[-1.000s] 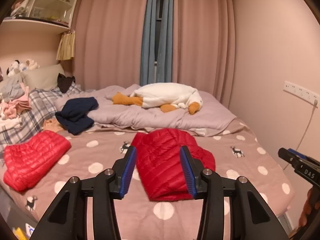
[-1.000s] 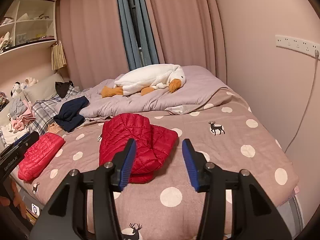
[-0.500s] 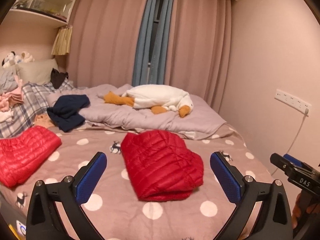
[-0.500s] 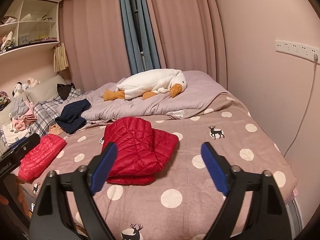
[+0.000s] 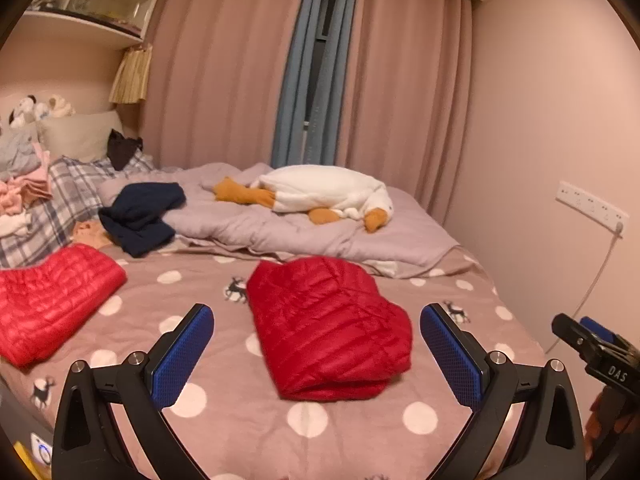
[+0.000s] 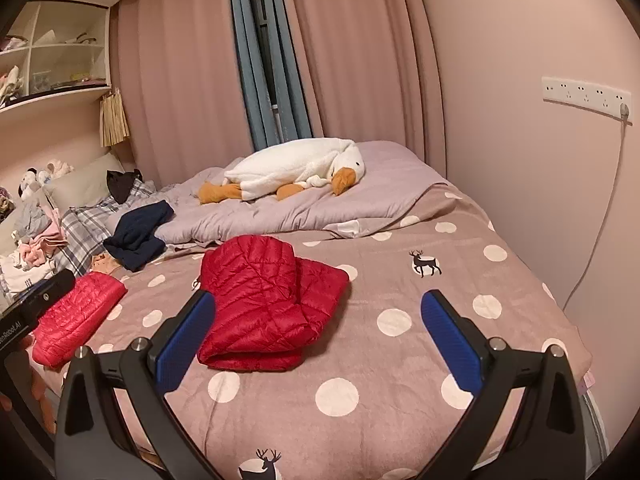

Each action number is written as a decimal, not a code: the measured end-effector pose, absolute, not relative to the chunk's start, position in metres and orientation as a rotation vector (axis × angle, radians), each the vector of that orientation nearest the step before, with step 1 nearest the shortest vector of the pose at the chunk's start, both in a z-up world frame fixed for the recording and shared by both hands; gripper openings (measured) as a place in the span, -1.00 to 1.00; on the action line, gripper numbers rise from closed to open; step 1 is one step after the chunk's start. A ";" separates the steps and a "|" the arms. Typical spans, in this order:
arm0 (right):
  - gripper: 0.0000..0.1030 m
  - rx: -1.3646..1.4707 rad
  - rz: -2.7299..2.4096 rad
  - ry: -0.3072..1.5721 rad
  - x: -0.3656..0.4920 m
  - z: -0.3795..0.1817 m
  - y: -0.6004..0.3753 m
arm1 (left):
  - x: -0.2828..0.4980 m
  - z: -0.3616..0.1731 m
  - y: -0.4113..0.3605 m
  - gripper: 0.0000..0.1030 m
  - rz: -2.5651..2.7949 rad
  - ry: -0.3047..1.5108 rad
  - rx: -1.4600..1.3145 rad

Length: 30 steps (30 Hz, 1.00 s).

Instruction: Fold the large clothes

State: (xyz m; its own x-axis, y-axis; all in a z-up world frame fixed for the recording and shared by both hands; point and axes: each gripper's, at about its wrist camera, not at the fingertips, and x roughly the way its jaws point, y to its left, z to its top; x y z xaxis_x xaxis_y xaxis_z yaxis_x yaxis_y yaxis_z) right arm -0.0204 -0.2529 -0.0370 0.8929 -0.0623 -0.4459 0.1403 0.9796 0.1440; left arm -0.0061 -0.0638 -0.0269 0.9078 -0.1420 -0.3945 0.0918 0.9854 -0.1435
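The red puffer jacket (image 5: 328, 324) lies folded mid-bed on the dotted bedspread (image 6: 400, 360), well short of its near edge. It looks light, soft and slippery, probably springy; pinch its layered near edge. Left tongs (image 5: 316, 356) and right tongs (image 6: 318, 344) have just opened wide, holding nothing.

A folded jacket (image 5: 326, 324) lies mid-bed (image 5: 240, 420). Left of that jacket lies a second jacket (image 5: 52, 296); behind it the duvet (image 5: 280, 232), bearing a toy goose (image 5: 320, 196). Behind-left of it lies a sweater (image 5: 140, 216).
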 end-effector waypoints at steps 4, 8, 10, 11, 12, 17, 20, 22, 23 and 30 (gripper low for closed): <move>1.00 0.175 -0.116 0.475 -0.017 -0.041 -0.253 | -0.003 -0.029 -0.063 0.98 -0.127 0.439 -0.130; 1.00 0.178 -0.123 0.486 -0.016 -0.042 -0.255 | -0.002 -0.031 -0.062 0.98 -0.136 0.452 -0.141; 1.00 0.177 -0.128 0.486 -0.017 -0.042 -0.255 | -0.002 -0.031 -0.063 0.98 -0.131 0.446 -0.131; 1.00 0.177 -0.129 0.487 -0.018 -0.042 -0.255 | -0.002 -0.031 -0.063 0.98 -0.127 0.441 -0.126; 1.00 0.177 -0.129 0.488 -0.018 -0.042 -0.255 | -0.003 -0.031 -0.064 0.98 -0.119 0.437 -0.119; 1.00 0.176 -0.131 0.494 -0.017 -0.043 -0.256 | -0.004 -0.031 -0.064 0.98 -0.121 0.434 -0.119; 1.00 0.173 -0.132 0.498 -0.018 -0.043 -0.255 | -0.003 -0.032 -0.063 0.98 -0.128 0.446 -0.122; 1.00 0.171 -0.134 0.500 -0.019 -0.043 -0.255 | -0.003 -0.032 -0.064 0.98 -0.125 0.447 -0.117; 1.00 0.170 -0.134 0.501 -0.019 -0.043 -0.255 | -0.003 -0.032 -0.065 0.98 -0.122 0.447 -0.113; 1.00 0.163 -0.138 0.517 -0.016 -0.045 -0.254 | -0.003 -0.033 -0.066 0.98 -0.126 0.452 -0.116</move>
